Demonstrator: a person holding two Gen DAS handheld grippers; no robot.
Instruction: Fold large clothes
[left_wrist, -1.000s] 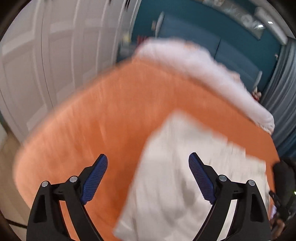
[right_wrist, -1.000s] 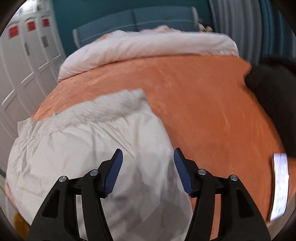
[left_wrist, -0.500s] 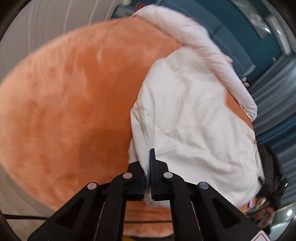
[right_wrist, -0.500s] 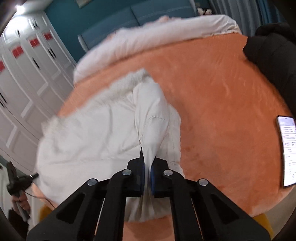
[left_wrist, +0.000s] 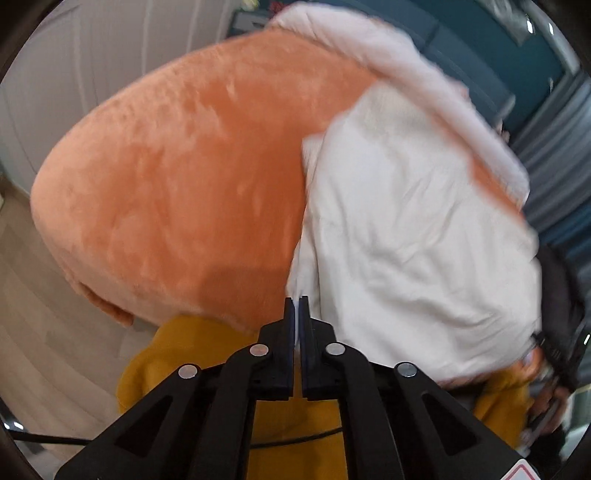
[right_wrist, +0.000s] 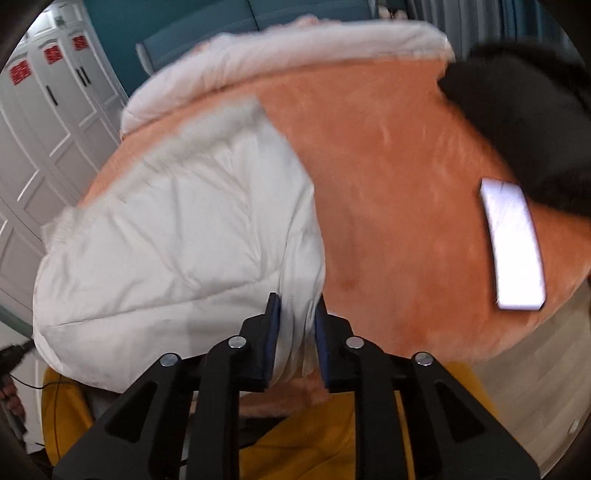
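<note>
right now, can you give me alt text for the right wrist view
The right gripper pinches the near edge of a puffy white jacket spread on an orange bed cover. A phone lies on the cover to the right, beside a black garment.

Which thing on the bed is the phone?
On the orange bed, look right of the white garment. The phone lies flat beside the black clothing; it is the only small, hard, bright rectangle there.
</note>
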